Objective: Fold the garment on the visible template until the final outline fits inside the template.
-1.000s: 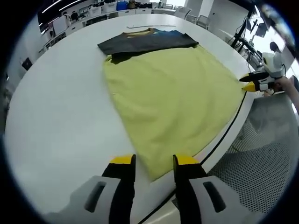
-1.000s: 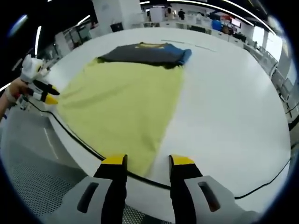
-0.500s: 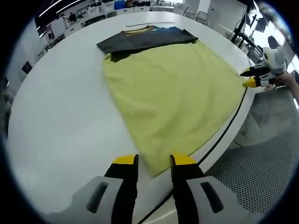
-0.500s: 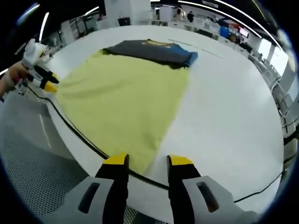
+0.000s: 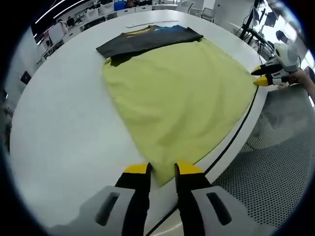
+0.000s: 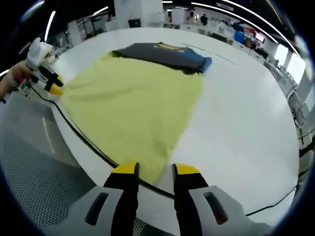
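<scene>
A yellow-green garment [image 5: 182, 93] lies spread flat on the white round table [image 5: 64, 113]. Its far edge meets a folded dark grey and blue garment [image 5: 147, 39]. My left gripper [image 5: 162, 169] is open, its jaws narrow around the cloth's near corner. My right gripper [image 5: 260, 77] shows at the cloth's right corner. In the right gripper view, my right gripper [image 6: 155, 169] is open, with the other near corner of the yellow-green garment [image 6: 128, 98] between its tips. The left gripper [image 6: 54, 84] sits at the far left corner. The dark garment [image 6: 162, 53] lies beyond.
A black cable [image 5: 231, 140] runs along the table's near edge, also seen as the cable [image 6: 83, 140] in the right gripper view. Perforated grey flooring [image 5: 266, 177] lies below the edge. A person's hand [image 6: 15, 76] holds the left gripper. Desks and chairs stand far behind.
Both grippers' jaws have narrowed around the cloth's near corners. Both cameras have edged slightly closer to the table. The garments have not moved.
</scene>
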`<state>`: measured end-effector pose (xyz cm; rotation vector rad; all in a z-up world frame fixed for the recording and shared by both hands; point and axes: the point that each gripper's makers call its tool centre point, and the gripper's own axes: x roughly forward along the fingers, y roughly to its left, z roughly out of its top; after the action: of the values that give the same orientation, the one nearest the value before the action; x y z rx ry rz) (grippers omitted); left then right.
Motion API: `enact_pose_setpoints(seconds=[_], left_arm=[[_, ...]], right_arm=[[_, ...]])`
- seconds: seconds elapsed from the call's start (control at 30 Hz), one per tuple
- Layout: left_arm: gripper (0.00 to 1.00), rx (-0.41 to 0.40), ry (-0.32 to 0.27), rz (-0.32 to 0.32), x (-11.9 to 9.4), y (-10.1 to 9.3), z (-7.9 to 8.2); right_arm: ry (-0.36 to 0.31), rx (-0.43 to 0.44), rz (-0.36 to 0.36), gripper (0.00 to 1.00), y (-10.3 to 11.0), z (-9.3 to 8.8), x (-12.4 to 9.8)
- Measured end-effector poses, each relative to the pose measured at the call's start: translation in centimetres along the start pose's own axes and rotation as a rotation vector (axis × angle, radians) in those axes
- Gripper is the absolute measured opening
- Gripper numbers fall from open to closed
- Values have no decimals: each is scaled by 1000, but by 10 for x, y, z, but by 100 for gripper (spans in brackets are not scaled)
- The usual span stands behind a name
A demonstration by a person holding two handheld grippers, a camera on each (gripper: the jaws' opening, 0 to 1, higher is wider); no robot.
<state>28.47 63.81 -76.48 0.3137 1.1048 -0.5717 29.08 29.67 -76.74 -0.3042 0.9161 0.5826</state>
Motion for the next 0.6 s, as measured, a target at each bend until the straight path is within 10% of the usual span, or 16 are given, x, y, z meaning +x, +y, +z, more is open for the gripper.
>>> enact_pose_setpoints(seconds=[0.6], left_arm=[[10,21,8,-14,2,-2,0]], right_arm=[[20,2,9,20,4,0,1]])
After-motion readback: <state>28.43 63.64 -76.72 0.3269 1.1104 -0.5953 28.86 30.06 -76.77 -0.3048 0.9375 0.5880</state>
